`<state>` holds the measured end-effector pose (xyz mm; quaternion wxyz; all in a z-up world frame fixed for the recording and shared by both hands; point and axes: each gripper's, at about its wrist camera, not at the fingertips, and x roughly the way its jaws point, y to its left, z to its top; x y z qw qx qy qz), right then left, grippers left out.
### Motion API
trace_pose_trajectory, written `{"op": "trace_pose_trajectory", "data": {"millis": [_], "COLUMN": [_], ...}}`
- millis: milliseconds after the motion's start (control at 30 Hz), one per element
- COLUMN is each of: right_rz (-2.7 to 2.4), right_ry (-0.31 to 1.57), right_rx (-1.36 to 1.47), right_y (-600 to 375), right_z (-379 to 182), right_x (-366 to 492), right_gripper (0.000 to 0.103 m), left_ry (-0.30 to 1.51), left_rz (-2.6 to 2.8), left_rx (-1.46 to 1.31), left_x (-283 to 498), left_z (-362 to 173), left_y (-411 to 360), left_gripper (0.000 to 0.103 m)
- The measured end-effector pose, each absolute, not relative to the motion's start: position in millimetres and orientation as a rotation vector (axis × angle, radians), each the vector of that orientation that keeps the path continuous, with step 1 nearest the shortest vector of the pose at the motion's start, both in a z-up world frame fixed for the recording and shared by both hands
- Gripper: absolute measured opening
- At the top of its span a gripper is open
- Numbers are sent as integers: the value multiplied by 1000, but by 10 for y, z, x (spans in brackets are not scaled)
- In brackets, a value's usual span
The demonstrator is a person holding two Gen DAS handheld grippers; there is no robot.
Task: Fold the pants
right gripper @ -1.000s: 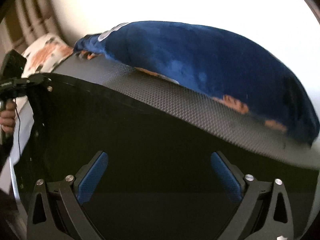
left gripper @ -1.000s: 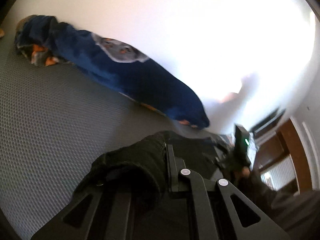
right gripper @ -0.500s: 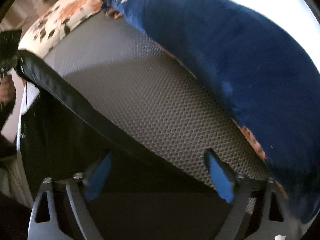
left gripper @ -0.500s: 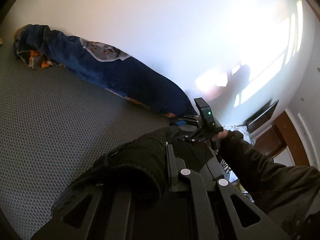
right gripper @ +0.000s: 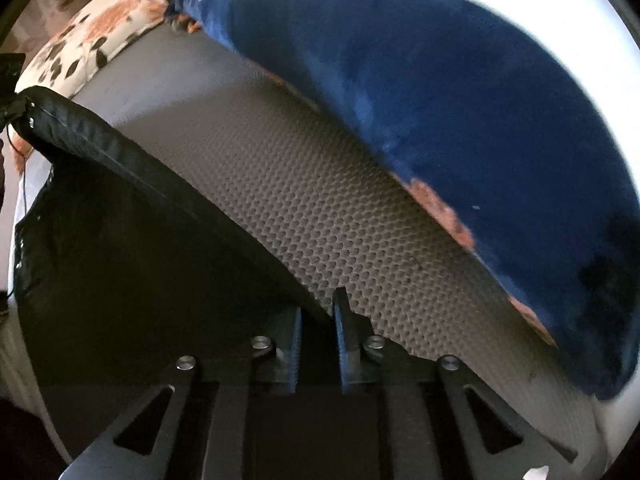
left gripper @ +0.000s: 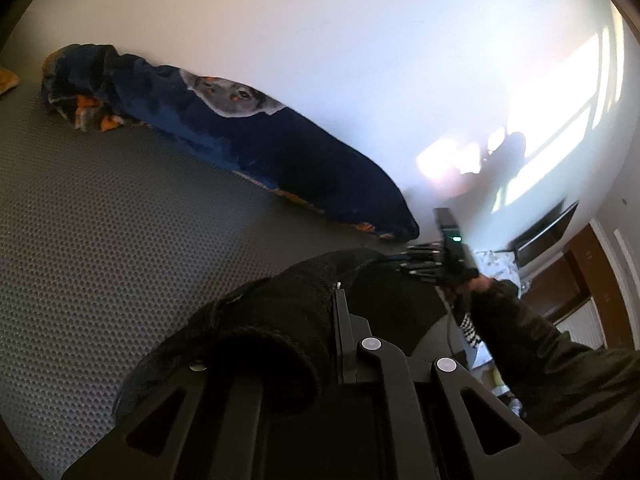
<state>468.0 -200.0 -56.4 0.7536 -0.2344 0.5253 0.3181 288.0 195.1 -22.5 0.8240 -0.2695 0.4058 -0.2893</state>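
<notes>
No readable writing anywhere. My left claw [left gripper: 340, 320] is pressed together, pinching a bunched fuzzy end of the black pants [left gripper: 260, 340] over the grey honeycomb-textured bed [left gripper: 100, 260], with a plush blue dog-print blanket [left gripper: 240, 140] along the wall. Only the right wrist view shows the floral pillow [right gripper: 92, 36] and the pants' gathered waistband; there my right claw [right gripper: 318, 320] is closing on that black edge.

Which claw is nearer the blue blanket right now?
Right, judging roughly. The right claw, closing on the black pants, sits near the blue blanket. The left claw grips pants farther back.
</notes>
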Motion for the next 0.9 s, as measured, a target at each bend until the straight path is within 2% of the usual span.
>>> {"op": "trace_pose_trajectory", "data": {"millis": [300,467,700,900], "right_rz": [468,415,388,361], "right_ry": [981,979,1078,1140], "right_rx": [-465,-394,-323,-329], "right_y": [-2366,-2548,-2565,-2490], "right_z": [134,271,-81,-520], "right_x": [3573,2799,1987,1755], "right_gripper": [10,10,9,9], "left_ry": [887,930,1037,1145], "left_rz": [-658,-677,-673,-622], "left_rx": [-504,-453,-322,-172], "left_x": [2395,1970,1417,1122], "left_z": [-138,-157,-408,-688], "left_y": [1962,1991,1922,1794], "left_gripper": [10,14,17,21]}}
